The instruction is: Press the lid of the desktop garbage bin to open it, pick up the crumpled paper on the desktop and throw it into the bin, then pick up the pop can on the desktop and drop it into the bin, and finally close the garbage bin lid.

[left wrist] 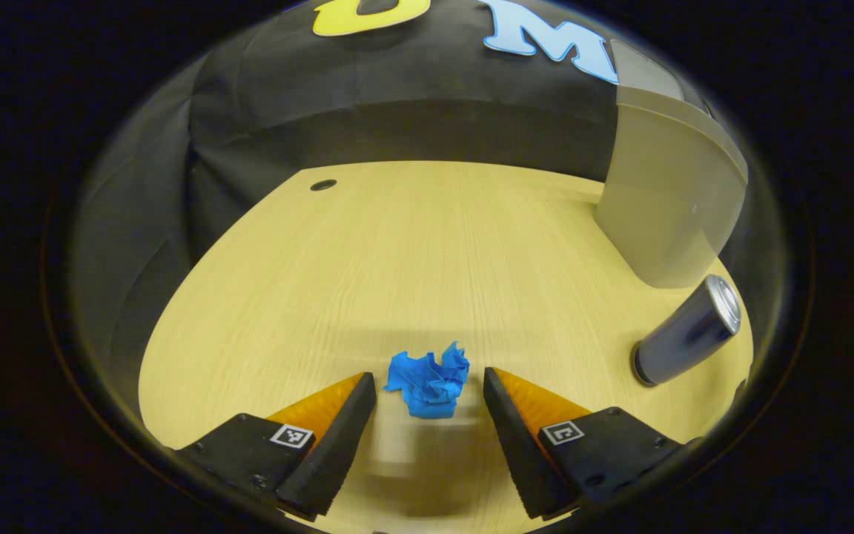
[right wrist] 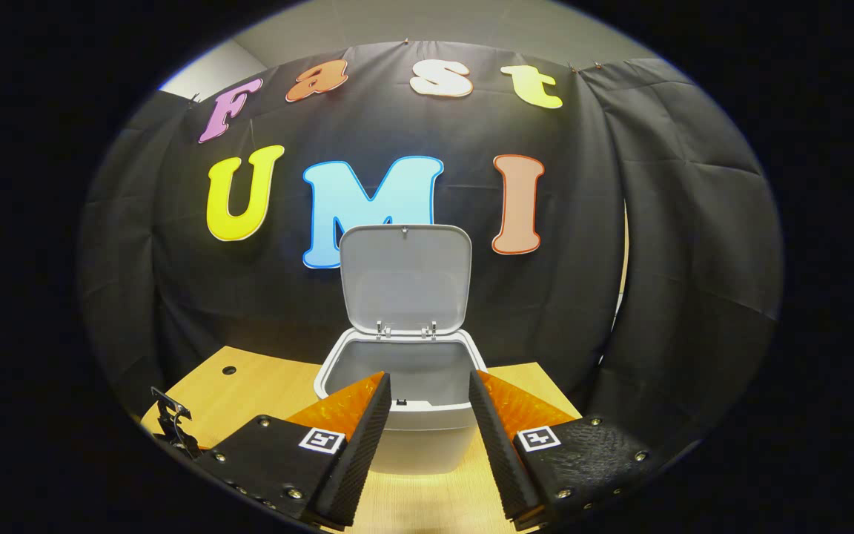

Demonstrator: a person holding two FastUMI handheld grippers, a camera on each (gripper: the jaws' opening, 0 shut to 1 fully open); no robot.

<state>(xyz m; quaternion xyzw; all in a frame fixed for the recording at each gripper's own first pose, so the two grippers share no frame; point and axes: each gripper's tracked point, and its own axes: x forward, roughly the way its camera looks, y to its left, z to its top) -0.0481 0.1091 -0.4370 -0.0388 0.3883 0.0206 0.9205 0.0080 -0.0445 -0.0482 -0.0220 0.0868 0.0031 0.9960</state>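
In the left gripper view a crumpled blue paper (left wrist: 429,384) lies on the wooden desktop (left wrist: 397,252), right between the tips of my open left gripper (left wrist: 430,386), which does not touch it. A dark pop can (left wrist: 688,331) lies on its side at the right, below the grey bin (left wrist: 668,193). In the right gripper view the grey bin (right wrist: 416,434) stands straight ahead with its lid (right wrist: 405,278) raised upright and its inside dark. My right gripper (right wrist: 429,389) hovers open in front of the bin's rim, holding nothing.
The black cloth wall closes off the back and sides of the desk. A small round hole (left wrist: 323,185) sits in the desktop's far left corner. At the left edge of the right gripper view, part of the other gripper (right wrist: 173,421) sticks up.
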